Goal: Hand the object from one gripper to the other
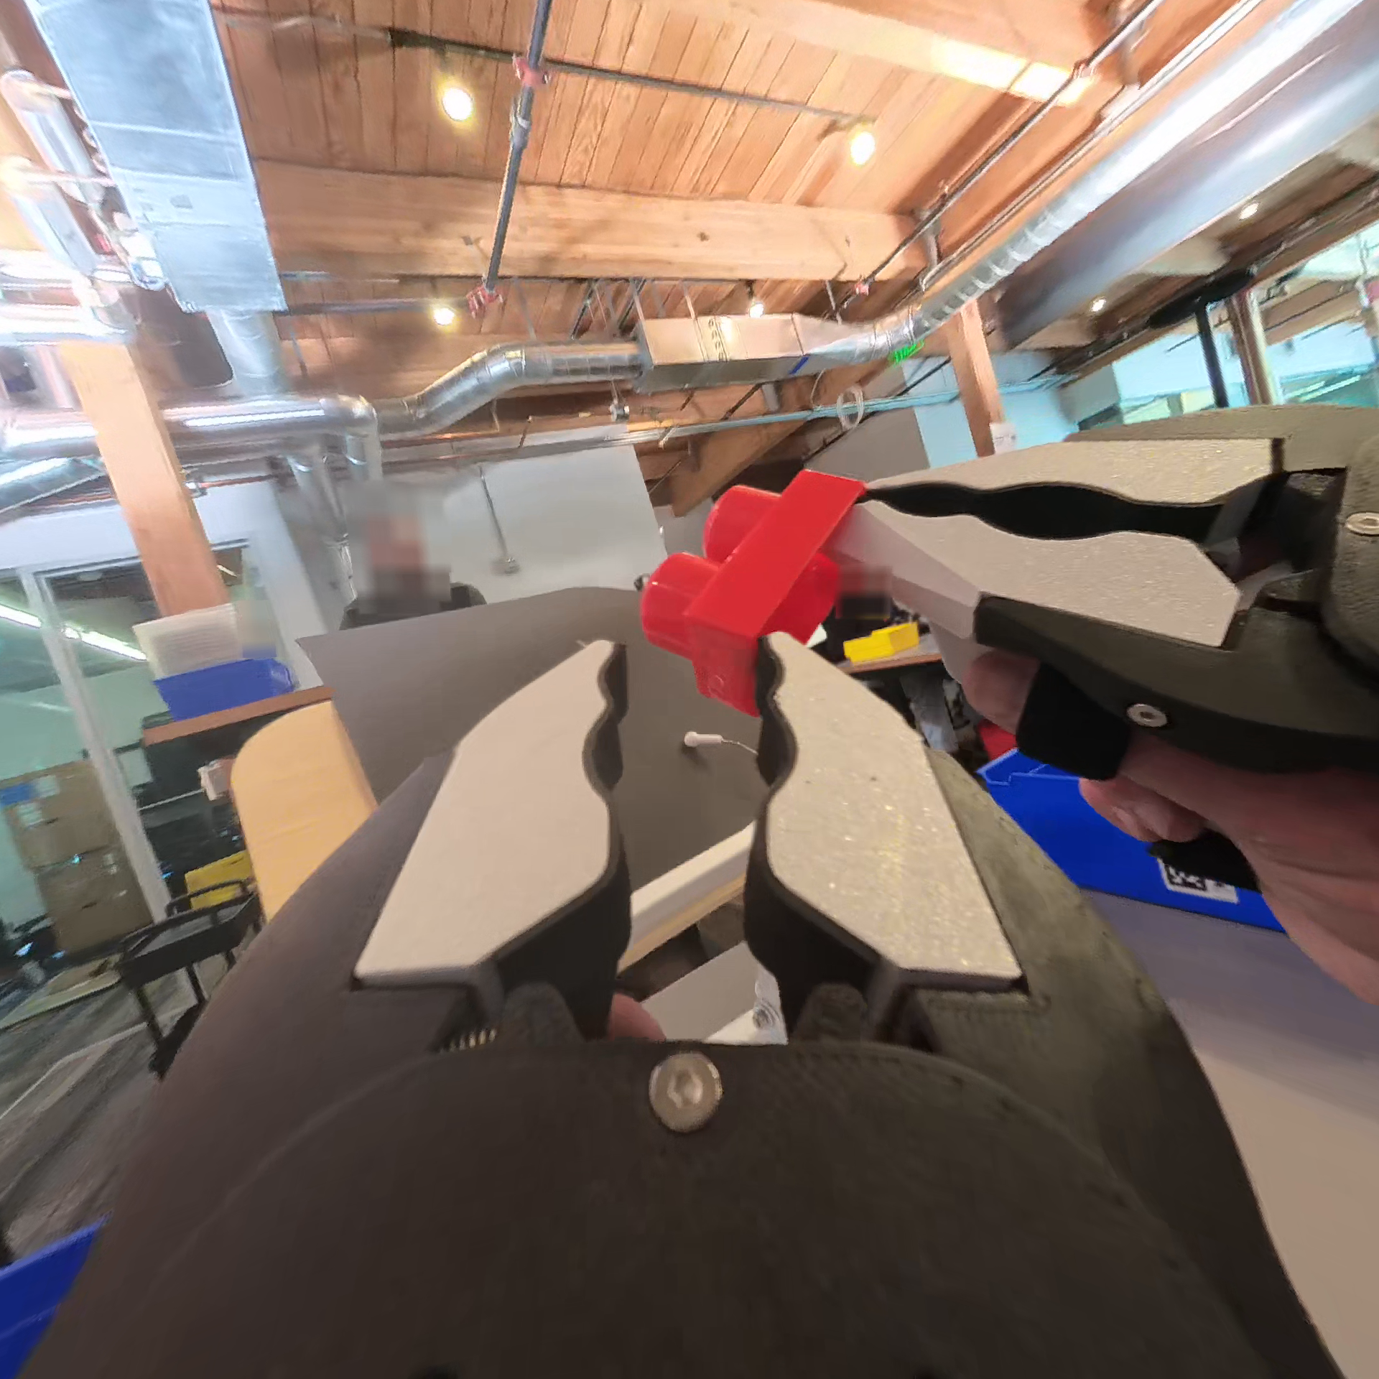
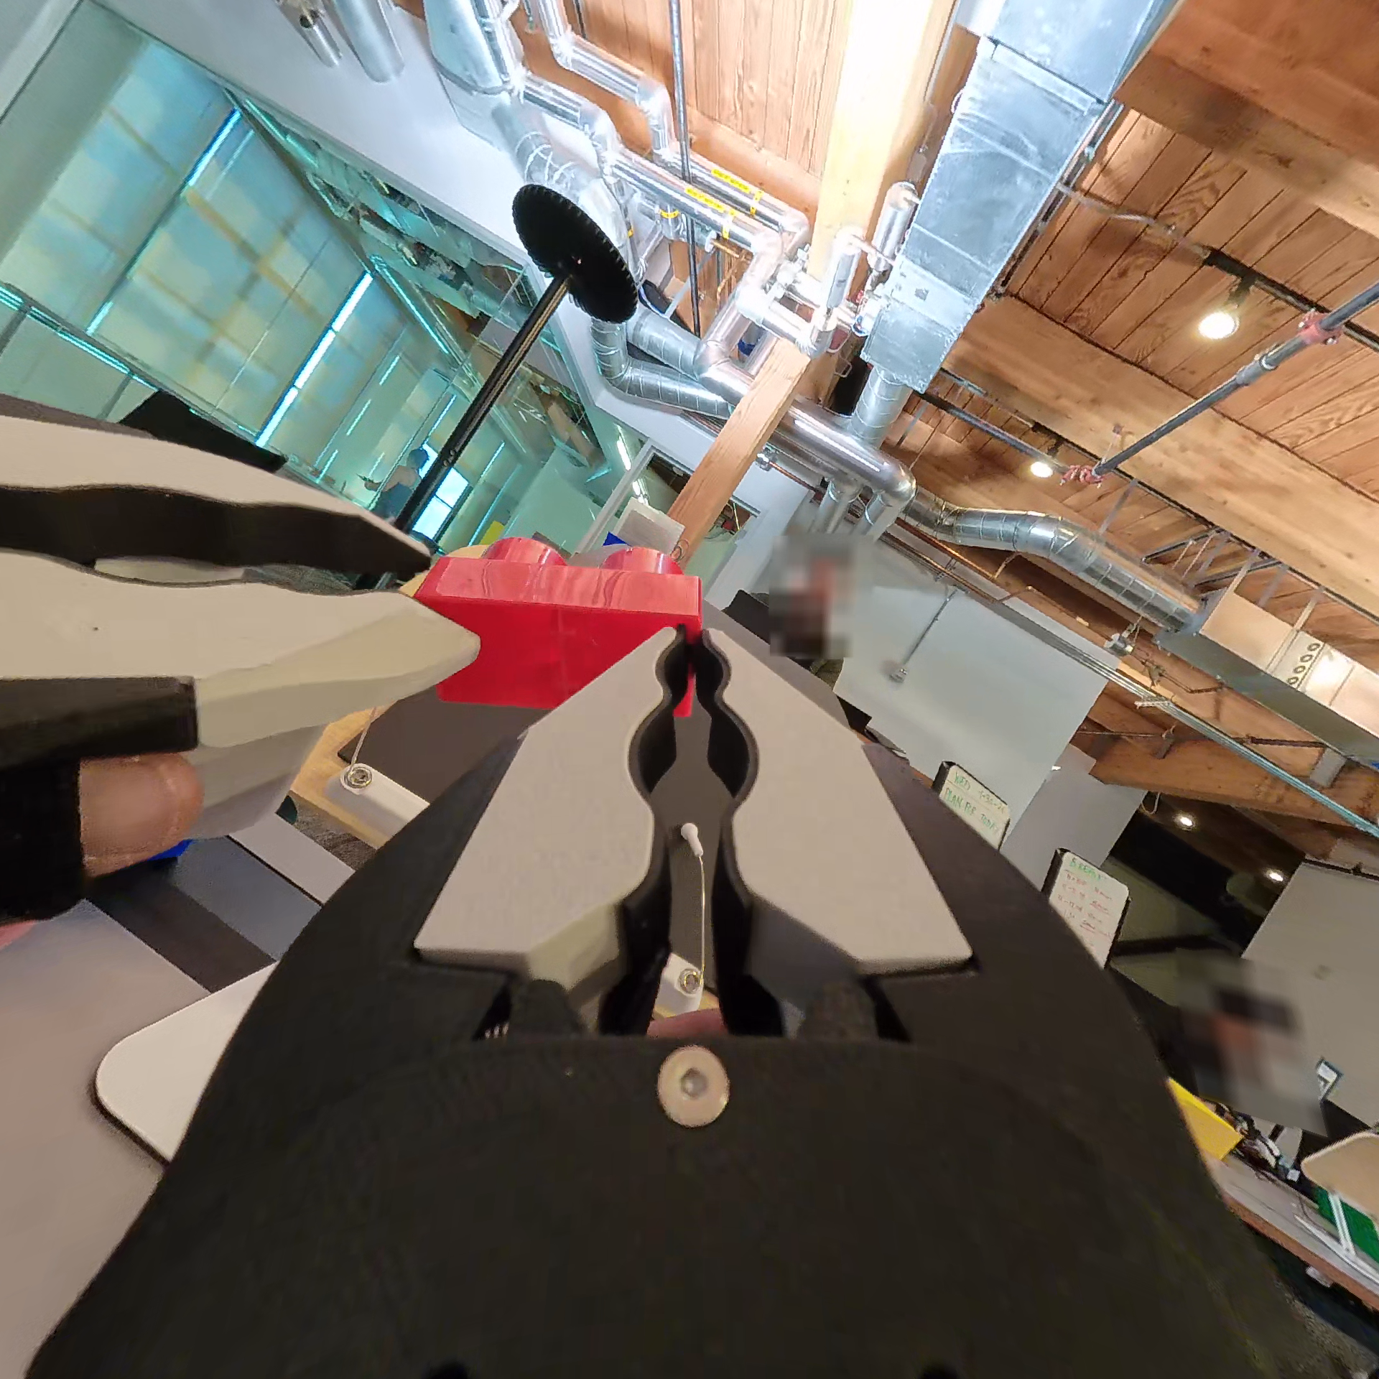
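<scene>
A red toy brick (image 1: pixel 735 597) with two round studs hangs in the air. My right gripper (image 1: pixel 862 496) comes in from the right in the left wrist view and is shut on the brick's thin edge. In the right wrist view its jaws (image 2: pixel 686 634) pinch the brick's (image 2: pixel 567 634) right corner. My left gripper (image 1: pixel 690 649) is open, and the brick's lower corner sits between its tips, against the right finger (image 1: pixel 858 806). In the right wrist view the left gripper (image 2: pixel 451 597) comes in from the left with its fingers spread at the brick's left end.
A black tabletop (image 1: pixel 463 694) lies below, with a small white piece on a thin cable (image 1: pixel 698 740). Blue bins (image 1: pixel 1082 828) and a yellow bin (image 1: pixel 888 642) stand to the right. A hand (image 1: pixel 1268 843) holds the right gripper. A person sits behind the table.
</scene>
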A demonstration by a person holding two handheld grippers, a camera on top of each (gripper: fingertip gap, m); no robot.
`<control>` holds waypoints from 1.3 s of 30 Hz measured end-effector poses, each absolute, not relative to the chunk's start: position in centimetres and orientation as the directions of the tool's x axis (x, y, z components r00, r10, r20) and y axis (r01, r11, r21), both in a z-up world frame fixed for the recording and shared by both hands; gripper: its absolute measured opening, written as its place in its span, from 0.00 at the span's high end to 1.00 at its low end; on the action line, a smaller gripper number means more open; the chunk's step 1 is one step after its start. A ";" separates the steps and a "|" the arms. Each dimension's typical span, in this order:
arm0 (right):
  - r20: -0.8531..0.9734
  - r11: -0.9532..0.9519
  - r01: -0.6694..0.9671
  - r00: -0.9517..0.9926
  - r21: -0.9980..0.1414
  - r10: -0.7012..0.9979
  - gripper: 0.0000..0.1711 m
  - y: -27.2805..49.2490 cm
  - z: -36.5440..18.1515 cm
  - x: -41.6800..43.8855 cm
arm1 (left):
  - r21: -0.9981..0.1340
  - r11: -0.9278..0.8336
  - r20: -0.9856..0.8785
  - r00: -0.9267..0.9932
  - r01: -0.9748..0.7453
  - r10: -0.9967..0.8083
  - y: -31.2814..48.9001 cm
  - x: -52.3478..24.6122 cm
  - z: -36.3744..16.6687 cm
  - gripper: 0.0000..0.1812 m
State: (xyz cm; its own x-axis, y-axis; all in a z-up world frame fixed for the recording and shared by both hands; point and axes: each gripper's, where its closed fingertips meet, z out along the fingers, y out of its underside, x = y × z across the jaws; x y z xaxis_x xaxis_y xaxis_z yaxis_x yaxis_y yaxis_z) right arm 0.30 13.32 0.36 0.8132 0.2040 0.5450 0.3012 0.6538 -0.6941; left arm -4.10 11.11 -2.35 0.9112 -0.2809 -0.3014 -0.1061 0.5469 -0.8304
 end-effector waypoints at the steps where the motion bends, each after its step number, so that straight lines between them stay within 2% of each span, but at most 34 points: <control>1: 0.545 0.653 0.302 0.813 -0.694 0.204 1.00 13.3 0.3 0.3 | -0.833 0.542 -0.297 0.915 -0.109 -0.272 11.1 -4.1 -2.4 0.84; 5: 0.543 0.651 0.295 0.812 -0.699 0.214 1.00 13.1 0.0 -0.2 | -0.840 0.527 -0.294 0.925 -0.129 -0.242 11.3 -4.1 -2.4 0.92; 13: 0.555 0.651 0.276 0.787 -0.707 0.268 0.96 11.9 -0.8 -2.0 | -0.851 0.501 -0.263 0.953 -0.156 -0.150 12.2 -6.7 -1.7 0.97; 17: 0.596 0.678 0.246 0.724 -0.693 0.347 0.89 10.7 -1.5 -3.8 | -0.844 0.512 -0.259 0.957 -0.160 -0.129 12.4 -8.5 -0.7 0.99; 19: 0.608 0.705 0.197 0.688 -0.681 0.396 0.86 9.7 -1.4 -4.2 | -0.838 0.526 -0.262 0.953 -0.146 -0.153 12.3 -9.1 -0.1 0.99; 22: 0.577 0.681 0.081 0.608 -0.727 0.544 0.82 8.8 -1.1 -4.4 | -0.823 0.554 -0.271 0.943 -0.123 -0.193 12.3 -10.4 0.8 0.99; 26: 0.405 0.508 -0.116 0.465 -0.854 0.787 0.82 8.8 -0.3 -3.3 | -0.760 0.632 -0.420 0.857 -0.152 -0.299 10.8 -10.0 1.9 0.99; 30: 0.104 0.149 -0.256 0.182 -0.955 0.978 0.80 9.3 -0.4 -1.9 | -0.621 0.718 -0.700 0.636 -0.315 -0.325 7.9 -6.8 0.8 0.99; 32: -0.022 -0.028 -0.243 -0.026 -0.970 0.999 0.77 8.5 -1.2 -1.5 | -0.548 0.741 -0.791 0.530 -0.389 -0.306 6.8 -5.0 -0.2 0.99; 34: -0.082 -0.118 -0.228 -0.160 -0.967 0.984 0.77 7.8 -1.8 -0.9 | -0.491 0.753 -0.846 0.446 -0.439 -0.292 6.1 -3.4 -1.3 0.99; 39: -0.099 -0.152 -0.115 -0.373 -0.982 0.922 0.78 4.8 -3.5 -0.1 | -0.392 0.765 -0.913 0.319 -0.510 -0.255 5.5 -0.9 -3.3 0.99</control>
